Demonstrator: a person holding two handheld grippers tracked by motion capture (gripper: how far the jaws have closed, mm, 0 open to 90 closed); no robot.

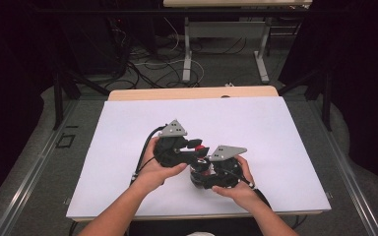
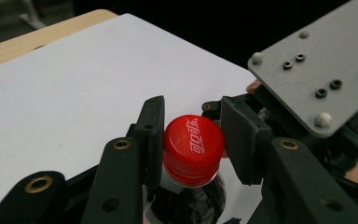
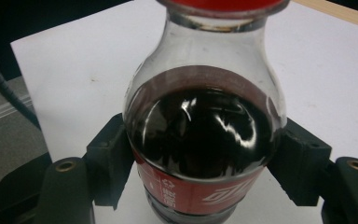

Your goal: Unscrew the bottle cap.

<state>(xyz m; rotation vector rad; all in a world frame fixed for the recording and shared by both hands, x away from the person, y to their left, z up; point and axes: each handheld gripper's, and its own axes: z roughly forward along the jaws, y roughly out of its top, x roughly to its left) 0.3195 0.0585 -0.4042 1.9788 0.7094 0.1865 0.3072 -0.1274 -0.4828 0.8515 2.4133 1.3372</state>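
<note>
A small cola bottle [image 1: 200, 169] with dark liquid and a red label stands upright on the white table sheet [image 1: 128, 147]. In the left gripper view its red cap [image 2: 193, 149] sits between the pads of my left gripper [image 2: 193, 135], which is shut on it from above. In the right gripper view my right gripper [image 3: 205, 163] is shut on the bottle [image 3: 205, 135] at label height, a pad pressed against each side. From the high view, the left gripper [image 1: 196, 146] and right gripper [image 1: 203, 176] meet at the bottle near the sheet's front middle.
The right gripper's grey plate [image 2: 317, 70] sits close beside the cap. A wooden table edge [image 1: 192, 93] shows behind the sheet. Cables and another table's legs [image 1: 187, 54] lie on the floor beyond. Metal rails [image 1: 34, 167] run along both sides.
</note>
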